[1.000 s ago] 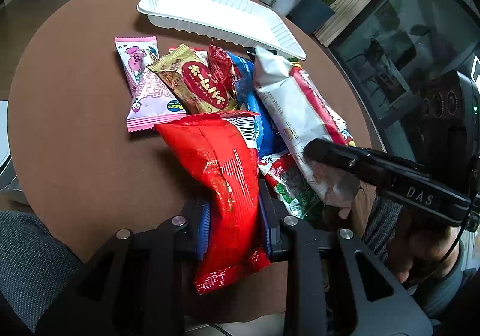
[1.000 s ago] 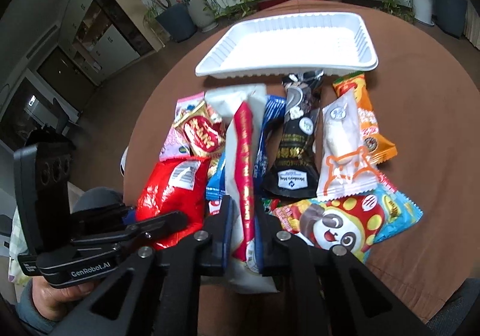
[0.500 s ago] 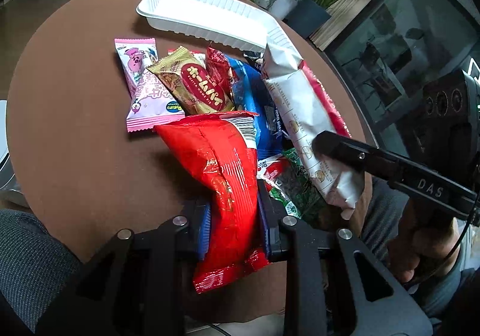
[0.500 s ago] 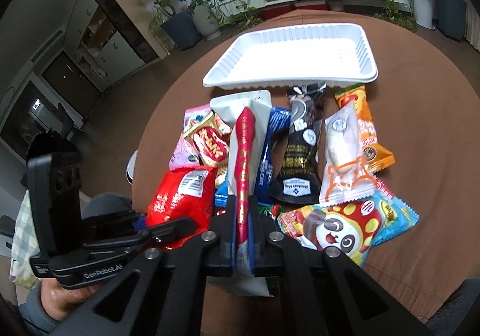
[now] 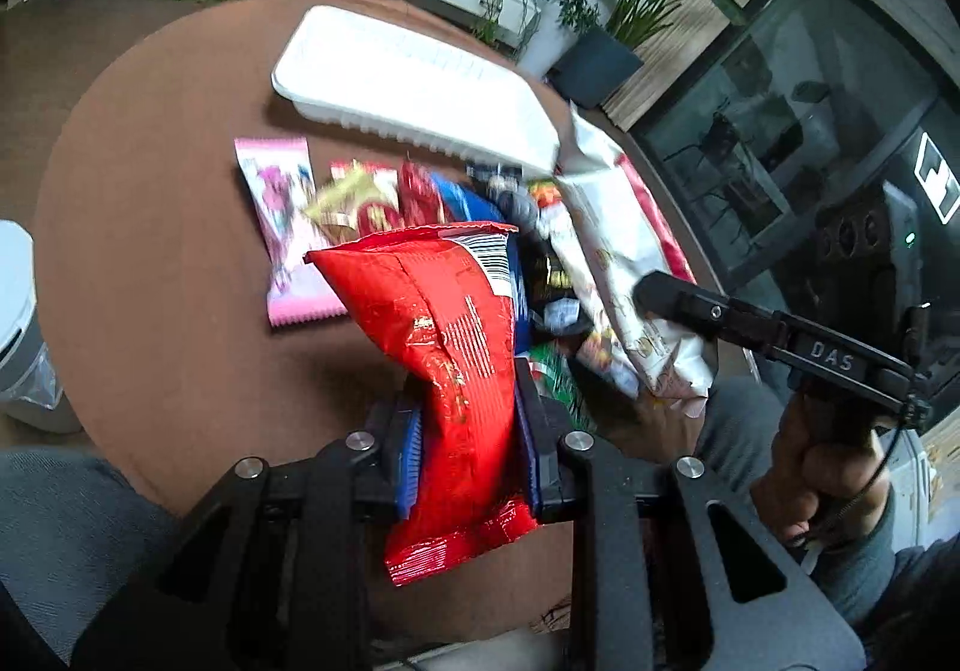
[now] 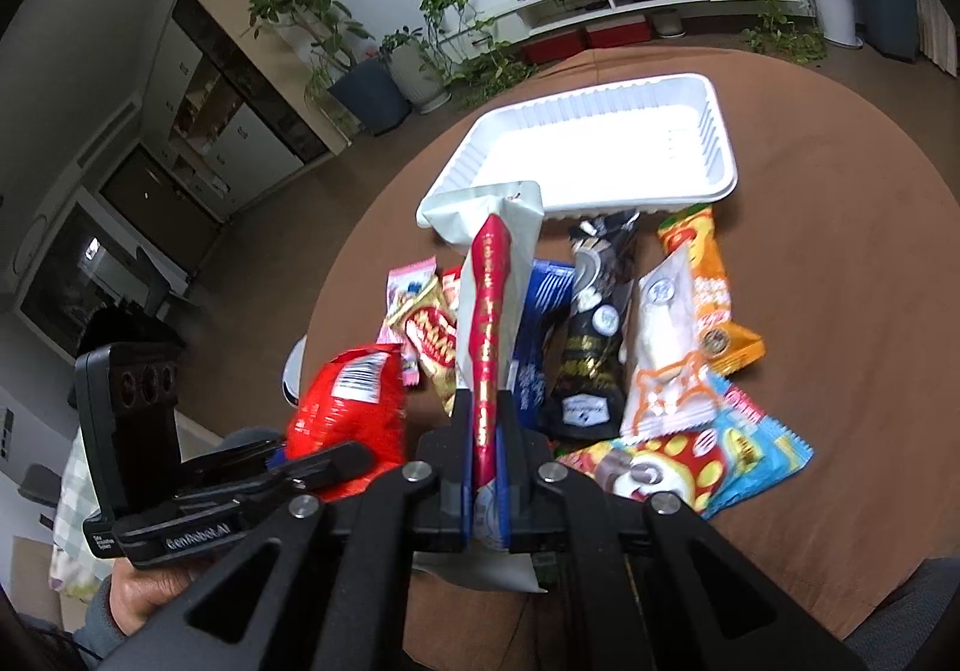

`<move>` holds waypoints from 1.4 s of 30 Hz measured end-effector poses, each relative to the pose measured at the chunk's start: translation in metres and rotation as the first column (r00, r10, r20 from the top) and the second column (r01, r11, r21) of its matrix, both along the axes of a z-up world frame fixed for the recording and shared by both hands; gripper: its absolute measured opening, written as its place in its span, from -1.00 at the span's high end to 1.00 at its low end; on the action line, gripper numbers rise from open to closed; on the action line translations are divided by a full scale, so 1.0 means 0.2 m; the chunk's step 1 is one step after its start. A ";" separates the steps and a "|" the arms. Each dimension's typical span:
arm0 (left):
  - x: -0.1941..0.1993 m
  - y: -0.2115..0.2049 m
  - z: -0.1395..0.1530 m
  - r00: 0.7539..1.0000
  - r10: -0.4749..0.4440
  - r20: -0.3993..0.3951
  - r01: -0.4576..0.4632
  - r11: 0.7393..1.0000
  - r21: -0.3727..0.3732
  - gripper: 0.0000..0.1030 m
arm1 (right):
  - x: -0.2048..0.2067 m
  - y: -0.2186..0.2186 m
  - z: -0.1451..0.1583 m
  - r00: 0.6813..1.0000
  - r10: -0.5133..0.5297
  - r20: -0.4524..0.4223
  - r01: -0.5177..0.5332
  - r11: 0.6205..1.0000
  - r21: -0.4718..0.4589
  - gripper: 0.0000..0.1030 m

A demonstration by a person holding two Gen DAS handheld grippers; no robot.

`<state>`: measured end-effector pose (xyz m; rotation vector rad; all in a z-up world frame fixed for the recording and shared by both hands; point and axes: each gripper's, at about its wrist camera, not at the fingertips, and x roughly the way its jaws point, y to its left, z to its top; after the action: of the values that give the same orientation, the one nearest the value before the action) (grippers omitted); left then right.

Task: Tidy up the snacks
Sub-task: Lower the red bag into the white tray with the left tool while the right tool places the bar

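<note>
The round brown worktop (image 6: 840,263) fills most of what I see. At its 12 o'clock sits a white tray (image 6: 717,143), long side toward me. Snacks lie fanned out between tray and near edge: a panda pack (image 6: 660,467) at 4 o'clock, a black pack (image 6: 591,347) in the middle, an orange pack (image 6: 714,299) at 2 o'clock, a pink pack (image 5: 282,227) at 9 o'clock. The left gripper (image 5: 468,431) has its fingers closed tight on a red bag (image 5: 450,347), lifted off the worktop near 7 o'clock. The right gripper (image 6: 486,431) pinches a white-and-red pack (image 6: 492,275) edge-on between nearly closed fingers, its top reaching the tray's near rim.
</note>
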<state>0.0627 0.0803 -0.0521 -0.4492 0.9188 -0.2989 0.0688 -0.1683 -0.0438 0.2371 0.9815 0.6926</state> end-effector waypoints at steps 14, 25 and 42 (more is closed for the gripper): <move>0.55 0.31 0.38 0.989 0.001 0.151 -0.021 0.991 0.133 0.55 | 0.51 -0.25 0.20 0.983 -0.161 0.086 0.160 0.987 0.009 0.87; 1.34 0.34 0.27 0.998 -0.049 0.025 0.042 0.974 0.225 0.55 | 1.03 -0.02 -0.04 0.990 -0.132 -0.044 0.129 0.989 -0.075 0.87; 1.46 0.19 -0.22 0.993 -0.037 -0.116 0.072 0.946 0.315 0.54 | 1.27 -0.03 -0.27 0.983 -0.166 -0.080 0.150 0.973 -0.174 0.87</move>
<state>0.3545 0.1193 -0.0971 -0.1413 1.0659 -0.1722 0.3222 -0.1743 -0.0973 0.1995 1.0924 0.4538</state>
